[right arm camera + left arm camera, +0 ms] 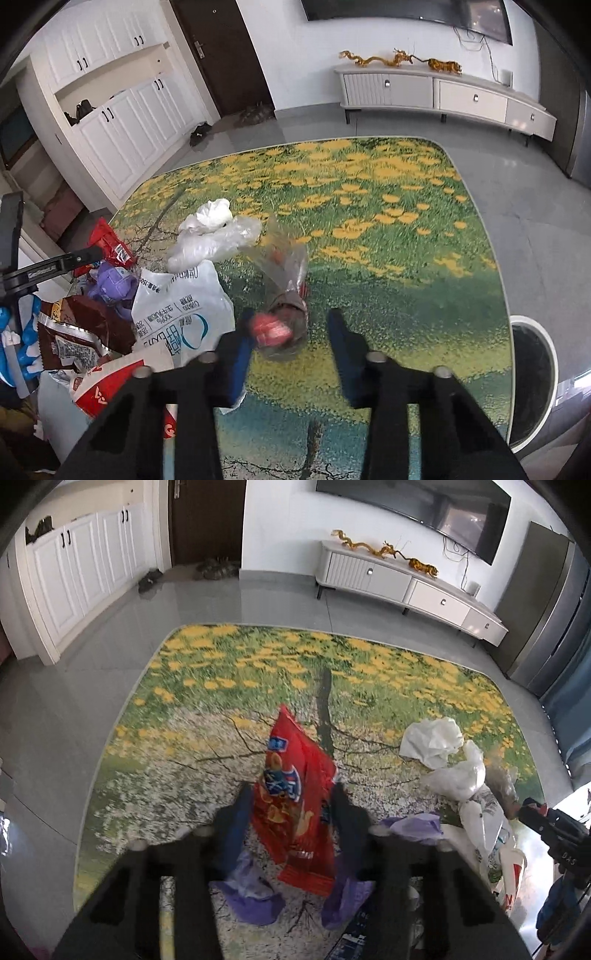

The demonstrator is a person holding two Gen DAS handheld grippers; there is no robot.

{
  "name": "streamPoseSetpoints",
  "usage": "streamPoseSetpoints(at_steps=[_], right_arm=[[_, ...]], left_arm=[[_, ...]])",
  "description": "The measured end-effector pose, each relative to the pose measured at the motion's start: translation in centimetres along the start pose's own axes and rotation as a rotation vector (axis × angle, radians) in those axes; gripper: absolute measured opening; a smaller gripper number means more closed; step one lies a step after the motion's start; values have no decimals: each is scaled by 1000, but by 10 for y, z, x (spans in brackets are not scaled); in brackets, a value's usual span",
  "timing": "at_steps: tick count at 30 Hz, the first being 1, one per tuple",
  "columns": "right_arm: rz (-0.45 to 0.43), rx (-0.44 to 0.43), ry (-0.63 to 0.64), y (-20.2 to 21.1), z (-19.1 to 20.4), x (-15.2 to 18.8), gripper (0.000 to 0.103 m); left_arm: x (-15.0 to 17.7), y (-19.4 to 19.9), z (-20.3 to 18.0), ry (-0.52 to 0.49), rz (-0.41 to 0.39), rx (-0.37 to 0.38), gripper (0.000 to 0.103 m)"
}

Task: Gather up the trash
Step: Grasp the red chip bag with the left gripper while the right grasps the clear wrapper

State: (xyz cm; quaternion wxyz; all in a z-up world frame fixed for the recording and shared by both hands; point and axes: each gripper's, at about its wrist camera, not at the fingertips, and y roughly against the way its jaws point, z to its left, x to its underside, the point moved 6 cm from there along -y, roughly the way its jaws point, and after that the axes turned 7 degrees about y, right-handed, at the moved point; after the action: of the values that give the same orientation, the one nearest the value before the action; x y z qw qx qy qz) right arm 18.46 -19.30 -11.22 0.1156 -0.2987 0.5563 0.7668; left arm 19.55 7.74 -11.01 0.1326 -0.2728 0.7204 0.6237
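Observation:
A red chip bag (295,746) stands up off the flowered rug (258,664), and my left gripper (290,799) is shut on its lower half, a finger pressed against each side. Purple wrappers (255,890) lie under the fingers. In the right wrist view a crumpled clear wrapper with a red patch (284,273) lies between the fingers of my right gripper (288,325). It touches the left finger, and a gap shows before the right finger, so the jaws are open. The picture there is blurred.
A trash heap lies on the rug: white plastic bags (432,742), a white printed pouch (184,302), a brown wrapper (81,332). A round white-rimmed container (532,376) stands at the rug's right edge. A TV cabinet (406,583) and white cupboards (74,572) line the walls.

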Motion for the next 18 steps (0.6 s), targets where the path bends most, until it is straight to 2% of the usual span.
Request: streamPoseSetpoints(at_steps=[1, 3, 5, 12, 15, 18], right_arm=[[0, -5, -4, 0, 0, 1, 24], [-12, -7, -5, 6, 0, 1, 20], [-28, -9, 2, 14, 3, 0, 16], [-118, -3, 13, 59, 8, -3, 15], [-166, 19, -1, 87, -2, -1, 15], [-207, 66, -21, 118, -23, 5, 15]], left_arm=[[1, 0, 0, 6, 2, 6, 17], [1, 4, 0, 10, -8, 10, 13], [-1, 13, -1, 6, -39, 9, 12], [-20, 66, -3, 28, -145, 20, 11], [-23, 95, -28, -18, -188, 56, 11], [-20, 115, -76, -94, -195, 128, 11]])
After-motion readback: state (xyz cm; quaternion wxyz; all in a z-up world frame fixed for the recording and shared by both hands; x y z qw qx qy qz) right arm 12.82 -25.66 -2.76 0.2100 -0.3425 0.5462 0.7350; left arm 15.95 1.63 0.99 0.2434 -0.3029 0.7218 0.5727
